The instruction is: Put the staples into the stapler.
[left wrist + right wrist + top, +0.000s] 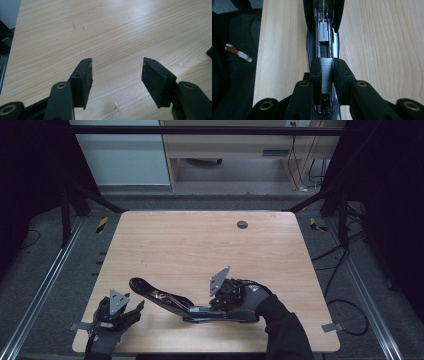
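A black stapler (165, 301) lies open near the front middle of the wooden table (200, 245), its top arm swung up and to the left. My right gripper (198, 309) reaches in from the right over the stapler's base. In the right gripper view its jaws (327, 75) are shut on a silver strip of staples (327, 72), held right above the stapler's open channel (323, 47). My left gripper (138, 306) rests at the front left corner of the table. Its jaws (117, 72) stand open over bare wood, nothing between them.
A dark round grommet (242, 224) sits near the table's far edge. Metal frame rails run along both sides of the table (45, 285). In the right gripper view the table's edge (259, 50) lies close at the left, with dark cloth (234, 50) beyond it.
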`<state>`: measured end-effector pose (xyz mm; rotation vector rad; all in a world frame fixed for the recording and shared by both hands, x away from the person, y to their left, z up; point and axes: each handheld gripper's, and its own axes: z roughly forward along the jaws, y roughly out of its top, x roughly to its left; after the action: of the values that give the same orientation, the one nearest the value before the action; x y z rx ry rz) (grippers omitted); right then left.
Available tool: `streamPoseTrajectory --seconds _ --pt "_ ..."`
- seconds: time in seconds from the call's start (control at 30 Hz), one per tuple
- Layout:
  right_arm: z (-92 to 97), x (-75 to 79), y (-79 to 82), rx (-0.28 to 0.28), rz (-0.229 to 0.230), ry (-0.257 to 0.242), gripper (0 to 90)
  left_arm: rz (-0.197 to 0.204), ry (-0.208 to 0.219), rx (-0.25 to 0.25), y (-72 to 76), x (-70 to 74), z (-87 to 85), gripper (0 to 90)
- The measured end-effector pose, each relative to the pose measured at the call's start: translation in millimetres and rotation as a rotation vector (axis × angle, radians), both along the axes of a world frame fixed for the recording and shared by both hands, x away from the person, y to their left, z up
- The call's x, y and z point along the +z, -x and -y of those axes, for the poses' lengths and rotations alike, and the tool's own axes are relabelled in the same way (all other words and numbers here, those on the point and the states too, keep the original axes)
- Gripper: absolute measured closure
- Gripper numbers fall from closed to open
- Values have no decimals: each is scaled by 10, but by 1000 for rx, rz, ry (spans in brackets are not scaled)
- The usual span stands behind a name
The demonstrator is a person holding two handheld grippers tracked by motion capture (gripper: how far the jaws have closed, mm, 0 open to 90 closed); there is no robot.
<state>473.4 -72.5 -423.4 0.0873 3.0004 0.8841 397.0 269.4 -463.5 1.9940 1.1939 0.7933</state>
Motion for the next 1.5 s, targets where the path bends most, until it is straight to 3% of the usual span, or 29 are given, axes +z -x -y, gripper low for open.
streamPoseTrajectory --seconds 1.5 --pt "-65 -93 -25 18 -3 48 779 -3 5 2 -2 -8 2 416"
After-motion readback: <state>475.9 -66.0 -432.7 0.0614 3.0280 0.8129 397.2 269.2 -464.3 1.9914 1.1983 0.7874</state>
